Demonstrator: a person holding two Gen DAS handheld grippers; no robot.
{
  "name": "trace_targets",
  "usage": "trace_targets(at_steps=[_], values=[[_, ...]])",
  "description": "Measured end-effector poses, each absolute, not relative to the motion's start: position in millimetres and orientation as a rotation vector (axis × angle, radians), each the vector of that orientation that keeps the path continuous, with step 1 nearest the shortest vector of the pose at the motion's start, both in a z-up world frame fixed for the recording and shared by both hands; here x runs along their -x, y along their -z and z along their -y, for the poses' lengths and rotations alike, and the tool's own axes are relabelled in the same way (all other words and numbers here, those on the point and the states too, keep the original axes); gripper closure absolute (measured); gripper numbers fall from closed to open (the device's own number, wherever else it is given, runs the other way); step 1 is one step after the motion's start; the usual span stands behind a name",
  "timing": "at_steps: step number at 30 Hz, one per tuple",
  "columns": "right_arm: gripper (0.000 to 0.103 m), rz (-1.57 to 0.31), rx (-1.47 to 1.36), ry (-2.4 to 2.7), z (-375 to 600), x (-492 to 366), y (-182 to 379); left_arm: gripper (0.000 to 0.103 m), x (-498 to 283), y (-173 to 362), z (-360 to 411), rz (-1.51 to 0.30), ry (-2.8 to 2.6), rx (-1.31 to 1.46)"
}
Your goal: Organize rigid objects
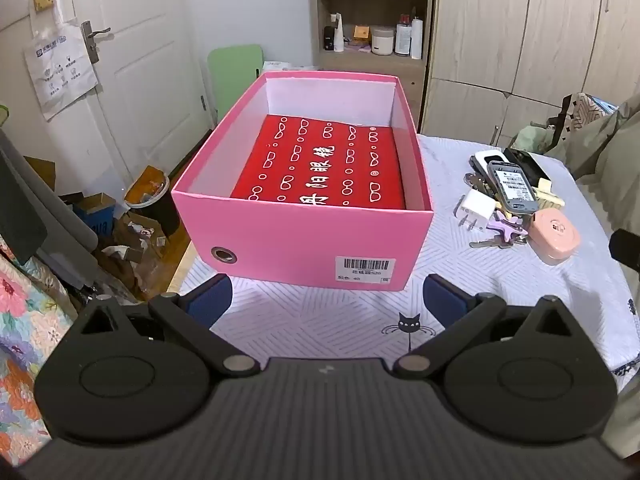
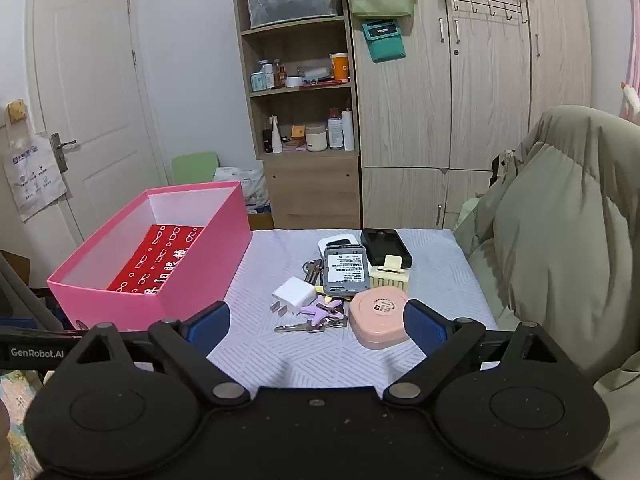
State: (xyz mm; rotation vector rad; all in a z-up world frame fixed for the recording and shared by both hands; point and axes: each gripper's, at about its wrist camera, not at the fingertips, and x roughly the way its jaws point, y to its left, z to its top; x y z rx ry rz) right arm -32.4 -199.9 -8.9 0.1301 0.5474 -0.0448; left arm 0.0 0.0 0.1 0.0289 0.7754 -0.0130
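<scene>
Clutter is lying in a heap on the desk [image 2: 432, 280]: a white charger [image 2: 294, 295], keys [image 2: 308, 325], a grey phone [image 2: 346, 270], a pink round case [image 2: 380, 322]. A pink box [image 1: 304, 240] is sitting left of the heap, holding a red packet [image 1: 324, 164]. The left hand-held gripper [image 1: 326, 304] is hanging wide open and empty before the box; the right hand-held gripper [image 2: 316, 326] is gaping empty too, just short of the heap.
</scene>
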Motion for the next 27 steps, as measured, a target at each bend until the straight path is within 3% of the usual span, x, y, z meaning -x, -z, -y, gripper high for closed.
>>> trace_targets(at_steps=[27], values=[[0.007,-0.508,-0.145,0.071,214.1,37.2,12.8,0.0,4.4,5.0,18.3,-0.77,0.07,-0.047]])
